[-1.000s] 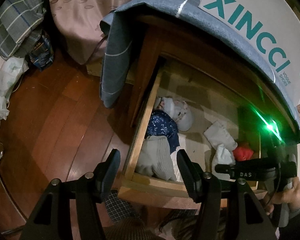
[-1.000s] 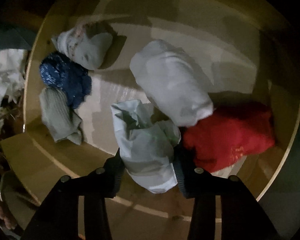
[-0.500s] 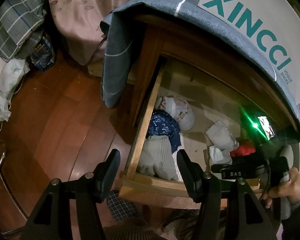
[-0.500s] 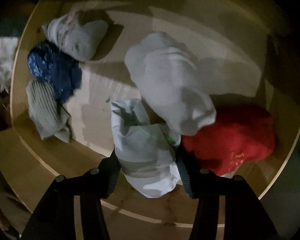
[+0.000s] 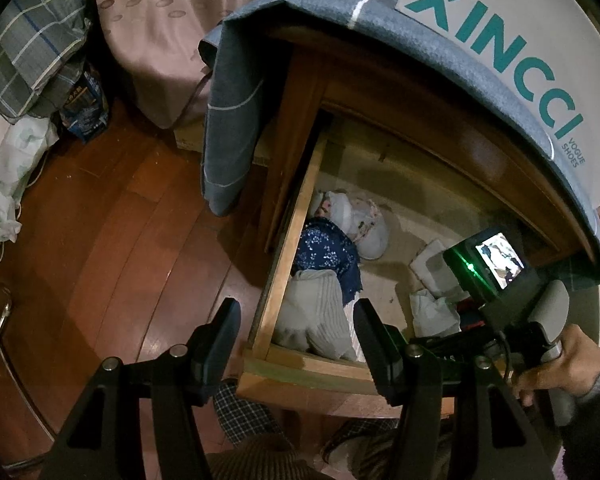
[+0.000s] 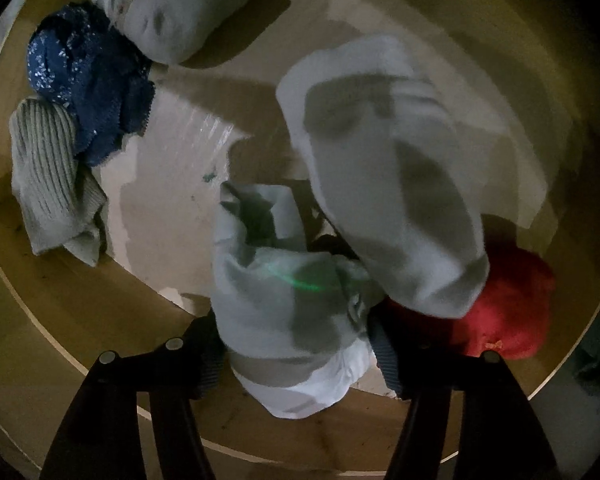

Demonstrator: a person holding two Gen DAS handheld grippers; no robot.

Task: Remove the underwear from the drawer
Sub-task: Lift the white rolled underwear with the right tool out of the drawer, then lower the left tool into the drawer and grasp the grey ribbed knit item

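Bundles [image 6: 292, 300] (six) in drawer [image 5: 300, 364]

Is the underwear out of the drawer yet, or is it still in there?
Not yet. Done: the wooden drawer is pulled open. In hand: the right gripper has its fingers either side of a pale white rolled garment, which looks still inside the drawer. The left gripper hangs open, holding nothing. Left: lift that roll out past the drawer's front edge.

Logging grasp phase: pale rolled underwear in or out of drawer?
In: the pale rolled underwear lies inside the wooden drawer, between the right tongs.
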